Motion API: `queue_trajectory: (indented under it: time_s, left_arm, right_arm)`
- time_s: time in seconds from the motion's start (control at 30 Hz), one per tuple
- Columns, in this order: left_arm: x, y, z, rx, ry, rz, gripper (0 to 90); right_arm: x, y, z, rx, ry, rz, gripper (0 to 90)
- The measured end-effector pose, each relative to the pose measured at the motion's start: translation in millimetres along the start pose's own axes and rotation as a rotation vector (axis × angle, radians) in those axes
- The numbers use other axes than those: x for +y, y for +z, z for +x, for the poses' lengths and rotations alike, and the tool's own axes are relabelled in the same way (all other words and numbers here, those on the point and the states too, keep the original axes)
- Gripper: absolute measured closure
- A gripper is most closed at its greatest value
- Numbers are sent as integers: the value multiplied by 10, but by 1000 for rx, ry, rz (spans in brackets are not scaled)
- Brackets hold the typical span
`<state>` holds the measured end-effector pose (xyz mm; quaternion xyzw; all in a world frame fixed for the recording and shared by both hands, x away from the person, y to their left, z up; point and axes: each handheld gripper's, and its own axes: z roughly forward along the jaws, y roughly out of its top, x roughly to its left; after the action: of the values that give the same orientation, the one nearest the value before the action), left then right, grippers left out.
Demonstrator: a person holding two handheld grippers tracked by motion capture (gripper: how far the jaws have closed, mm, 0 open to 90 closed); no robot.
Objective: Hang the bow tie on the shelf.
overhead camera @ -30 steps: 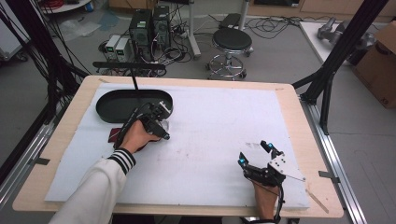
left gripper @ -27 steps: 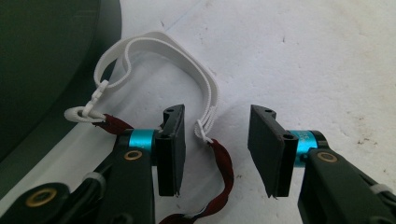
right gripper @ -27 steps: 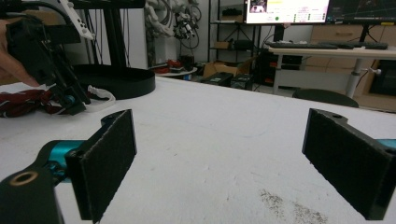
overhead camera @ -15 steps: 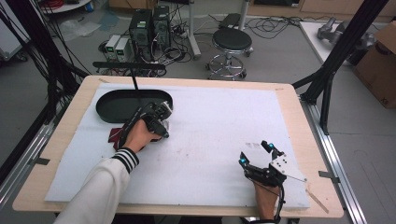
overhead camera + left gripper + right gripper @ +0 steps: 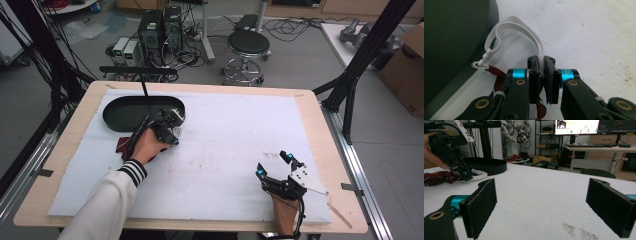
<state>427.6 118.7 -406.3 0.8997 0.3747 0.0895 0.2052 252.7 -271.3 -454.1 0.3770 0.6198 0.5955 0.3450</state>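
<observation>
Right gripper (image 5: 274, 165): nearest, at the table's front right corner, held from below by the person's right hand; jaws spread wide with nothing between them, bare white sheet (image 5: 240, 140) showing in the gap in the right gripper view.
Left gripper (image 5: 172, 134): farther in on the left side, in the person's left hand (image 5: 147, 146), with a striped cuff on the sleeve (image 5: 107, 200); jaws pressed together on the white strap (image 5: 534, 40).
Strap: a flat white loop, pinched at the jaw tips, arching up and away toward the tray, clipped at its far end to dark red cloth (image 5: 496, 71).
Red cloth: lying on the sheet under and beside the left hand.
Tray (image 5: 125, 117): dark oval, beyond the left gripper, its rim just beside the strap loop.
Stool (image 5: 248, 42): on the floor behind the table.
</observation>
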Motion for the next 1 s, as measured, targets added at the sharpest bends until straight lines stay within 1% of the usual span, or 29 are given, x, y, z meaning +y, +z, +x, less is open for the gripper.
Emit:
queue_trajectory:
  time_s: [0.13, 0.17, 0.23, 0.27, 0.4, 0.5, 0.57, 0.67, 0.73, 0.83, 0.87, 1.0]
  left_arm:
    - [-43, -112, 37, -19, -17, -61, 834]
    - [-57, -146, 44, -18, -24, -83, 834]
    - [-89, -223, 72, -37, -37, -131, 834]
    - [-107, -262, 78, -36, -45, -156, 834]
    - [-170, -404, 108, -39, -51, -239, 836]
    - [-225, -525, 169, -30, -67, -313, 836]
    - [-261, -596, 209, -24, -86, -364, 836]
    - [-310, -694, 249, -10, -89, -431, 836]
    - [-339, -747, 272, -8, -95, -475, 836]
    - [-379, -825, 302, 16, -106, -529, 836]
    - [-397, -858, 318, 23, -111, -555, 836]
    - [-436, -970, 363, 59, -116, -614, 837]
  right_arm:
    - [0, 0, 1, 0, 1, 0, 89]
    - [0, 2, 1, 1, -1, -2, 89]
    - [0, 0, 4, 1, 1, 0, 88]
    - [0, 0, 4, 1, 2, -1, 89]
    - [-1, -2, 2, 0, 2, -1, 89]
    - [-1, 1, 2, 1, -2, -4, 89]
    - [-1, -2, 5, 0, 1, -3, 89]
    - [-1, -2, 4, 0, -1, -4, 89]
    - [-1, -2, 4, 0, 2, -2, 89]
    - [-1, -2, 4, -1, -1, -4, 89]
    - [-1, -2, 4, -1, -1, -4, 89]
    - [-2, -1, 5, -2, -1, -4, 89]
